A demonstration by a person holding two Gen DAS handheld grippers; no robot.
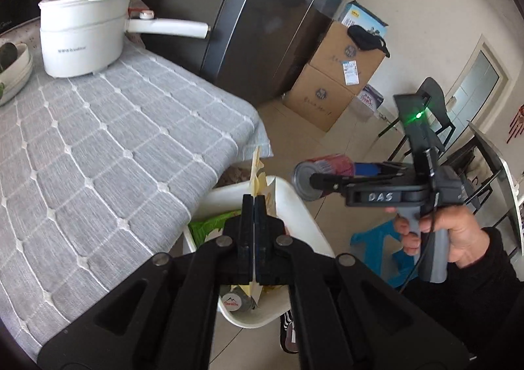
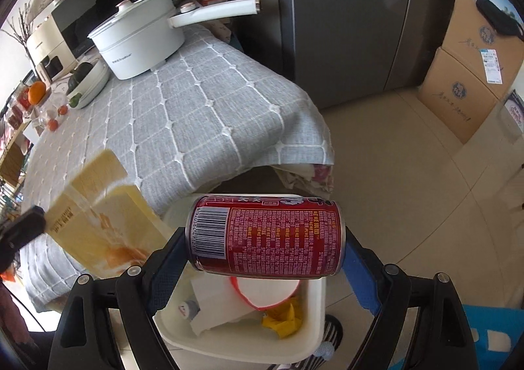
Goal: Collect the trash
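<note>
A: Where do we stand with the red drink can (image 2: 265, 239)?

B: We have it clamped end to end in the right gripper (image 2: 265, 240), its long axis lying crosswise between the jaws, level. The white trash bin (image 2: 314, 314) sits directly below and just ahead of those jaws, already holding paper and wrappers.

A: And the left gripper (image 1: 254, 203)?

B: Its jaws are pressed together on the flattened yellow carton (image 2: 101, 219), which stands up out of the fingertips. In the left wrist view the bin's rim (image 1: 294, 203) lies right under and beyond those fingertips too.

A: So which goes first?

B: We judge either release would drop into the bin; the can hangs more squarely over the opening, while the carton sits nearer the bin's table-side edge, beside the grey tablecloth (image 1: 114, 147).
</note>
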